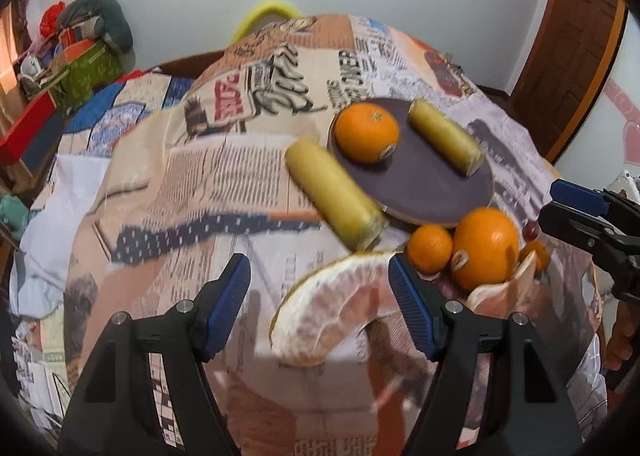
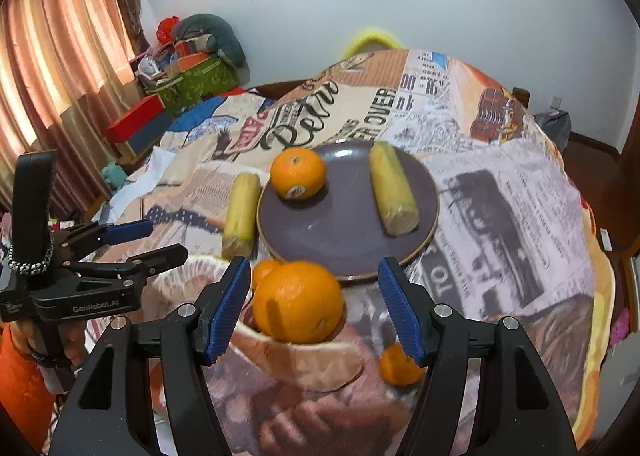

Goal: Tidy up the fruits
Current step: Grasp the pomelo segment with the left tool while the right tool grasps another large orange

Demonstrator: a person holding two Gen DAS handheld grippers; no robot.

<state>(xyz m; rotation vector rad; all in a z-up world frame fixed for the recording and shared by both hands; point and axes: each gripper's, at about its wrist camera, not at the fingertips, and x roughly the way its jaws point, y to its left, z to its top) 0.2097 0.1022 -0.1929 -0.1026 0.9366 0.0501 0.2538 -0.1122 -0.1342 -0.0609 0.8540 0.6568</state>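
While a newspaper-print cloth [image 2: 500, 192] covers the whole table, we see a dark purple plate [image 2: 344, 240] resting on it near the middle. On that plate sit an orange [image 2: 297, 173] toward its left and a yellow cylindrical piece [image 2: 393, 189] toward its right, well apart from each other. A second yellow piece [image 2: 241, 215] lies on the cloth just beside the plate's left rim. Nearer to us, curved slabs of pomelo peel [image 1: 340, 308] lie on the cloth, and a large orange [image 2: 298, 301] rests on one of them, with a smaller orange [image 2: 265, 272] touching it from behind. Another small orange [image 2: 399, 366] sits on the cloth to the right.

Our left gripper [image 1: 320, 304] hovers over the peel with its jaws wide and nothing between the pads. Our right gripper [image 2: 314, 308] stands open around the large orange, its blue pads [image 2: 226, 308] clear of the fruit on both sides.
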